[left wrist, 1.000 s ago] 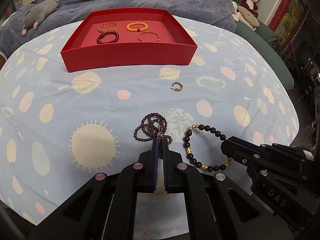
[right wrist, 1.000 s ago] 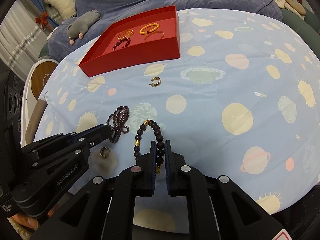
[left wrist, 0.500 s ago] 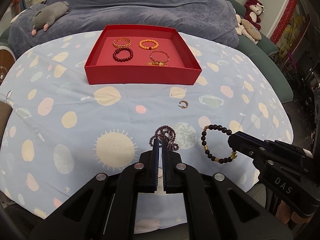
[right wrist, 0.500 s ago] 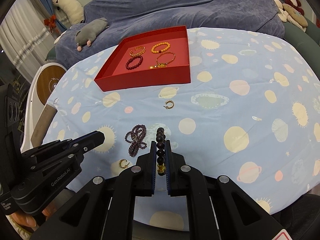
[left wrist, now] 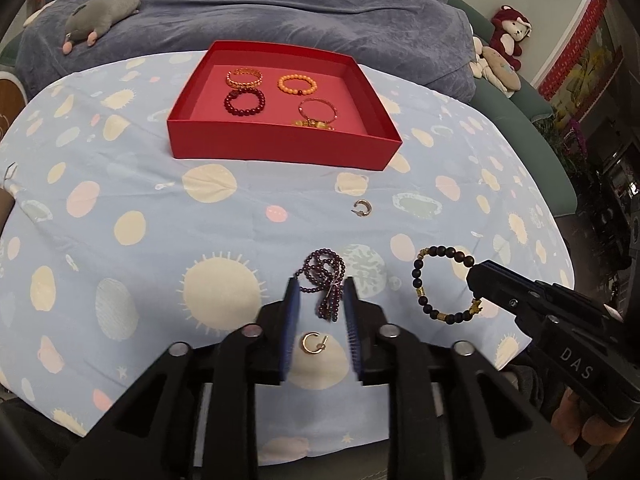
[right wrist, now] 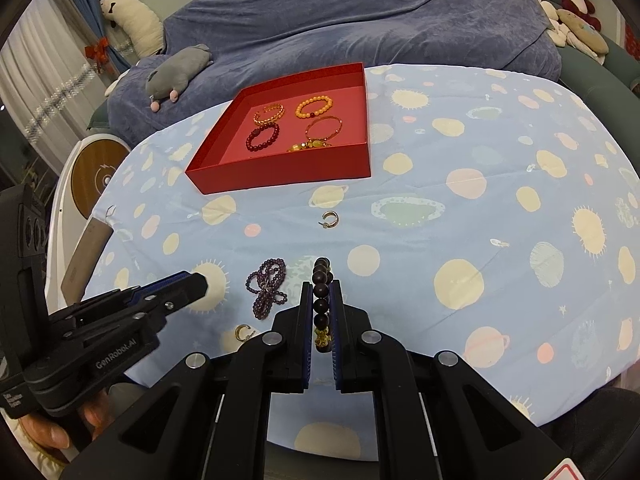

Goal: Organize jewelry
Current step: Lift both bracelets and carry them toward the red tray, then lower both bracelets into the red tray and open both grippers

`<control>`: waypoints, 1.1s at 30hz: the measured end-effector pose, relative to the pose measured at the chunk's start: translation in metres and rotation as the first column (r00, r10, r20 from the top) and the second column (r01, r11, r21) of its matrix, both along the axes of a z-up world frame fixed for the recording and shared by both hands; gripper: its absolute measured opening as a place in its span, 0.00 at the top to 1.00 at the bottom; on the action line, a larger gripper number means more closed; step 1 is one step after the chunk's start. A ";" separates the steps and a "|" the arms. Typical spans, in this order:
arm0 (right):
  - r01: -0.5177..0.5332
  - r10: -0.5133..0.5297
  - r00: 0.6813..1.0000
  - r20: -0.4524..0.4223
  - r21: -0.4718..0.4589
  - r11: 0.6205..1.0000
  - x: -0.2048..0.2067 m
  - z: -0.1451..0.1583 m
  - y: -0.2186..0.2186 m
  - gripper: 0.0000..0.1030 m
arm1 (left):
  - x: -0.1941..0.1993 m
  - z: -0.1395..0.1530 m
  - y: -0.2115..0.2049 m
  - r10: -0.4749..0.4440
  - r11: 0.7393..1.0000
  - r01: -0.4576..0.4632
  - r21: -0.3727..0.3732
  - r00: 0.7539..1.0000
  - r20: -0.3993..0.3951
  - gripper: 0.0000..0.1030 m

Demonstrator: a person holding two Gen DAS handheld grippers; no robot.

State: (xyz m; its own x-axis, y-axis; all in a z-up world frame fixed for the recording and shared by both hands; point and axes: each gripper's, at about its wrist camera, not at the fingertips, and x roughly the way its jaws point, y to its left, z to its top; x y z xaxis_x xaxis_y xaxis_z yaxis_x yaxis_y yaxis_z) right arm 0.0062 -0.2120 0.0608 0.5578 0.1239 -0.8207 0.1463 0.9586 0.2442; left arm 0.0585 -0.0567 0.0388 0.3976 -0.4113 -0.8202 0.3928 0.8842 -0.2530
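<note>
Left gripper [left wrist: 320, 300]: jaws being opened, pads clear of everything; the purple bead strand [left wrist: 326, 284] is seen lying loose on the cloth between and just past the fingertips, and a gold hoop earring [left wrist: 314, 343] is lying on the cloth in the gap nearer the camera.

Right gripper [right wrist: 321, 308]: jaws being kept narrow, clamped on the black bead bracelet [right wrist: 321, 300], which is being held clear of the cloth, its loop reaching out toward 12 o'clock.

Second hoop earring [right wrist: 330, 219]: lying alone on the planet-print cloth [right wrist: 500, 240], at 12 o'clock from the right gripper.

Red tray [right wrist: 280, 176]: lying farther out at 11 o'clock, four bracelets being kept inside, apart from one another.

Grey plush toy [right wrist: 176, 74]: lying beyond the tray on the blue blanket [right wrist: 360, 20].
</note>
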 end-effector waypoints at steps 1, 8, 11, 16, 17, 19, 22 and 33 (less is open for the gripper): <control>0.001 -0.001 1.000 -0.002 0.000 1.000 0.000 -0.001 -0.001 0.92 | -0.002 -0.003 -0.006 -0.013 1.000 0.013 0.009 1.000 0.006 0.67; 0.007 -0.006 1.000 -0.019 0.009 1.000 0.006 -0.009 -0.005 0.92 | 0.005 -0.033 -0.034 -0.063 0.995 0.065 0.070 0.998 -0.030 0.69; 0.009 -0.009 1.000 -0.026 0.016 1.000 0.009 -0.013 -0.007 0.92 | 0.007 -0.043 -0.036 -0.070 0.994 0.074 0.076 0.996 -0.055 0.85; 0.009 -0.008 0.999 -0.033 0.022 1.000 0.012 -0.017 -0.007 0.92 | 0.008 -0.044 -0.031 -0.065 0.995 0.069 0.070 0.997 -0.050 0.93; 0.008 -0.008 0.999 -0.033 0.023 1.000 0.013 -0.017 -0.007 0.92 | 0.008 -0.042 -0.029 -0.062 0.996 0.065 0.068 0.997 -0.048 0.93; 0.009 -0.009 1.000 -0.030 0.025 1.000 0.013 -0.016 -0.008 0.92 | 0.009 -0.038 -0.025 -0.055 0.997 0.058 0.055 0.997 -0.045 0.93; 0.009 -0.009 1.000 -0.020 0.027 1.000 0.013 -0.013 -0.007 0.92 | 0.010 -0.028 -0.018 -0.037 0.998 0.039 0.040 0.999 -0.039 0.94; -0.031 0.030 0.998 0.063 0.016 0.999 0.035 0.028 -0.003 0.92 | 0.028 0.034 -0.001 0.001 1.000 -0.001 -0.008 1.000 0.028 0.97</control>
State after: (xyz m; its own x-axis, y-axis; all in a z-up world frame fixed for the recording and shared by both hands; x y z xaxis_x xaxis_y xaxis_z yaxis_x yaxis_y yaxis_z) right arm 0.0411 -0.2147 0.0885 0.6036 0.1553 -0.7820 0.1006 0.9581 0.2680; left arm 0.0862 -0.0572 0.0726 0.4205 -0.4173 -0.8057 0.3986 0.8826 -0.2491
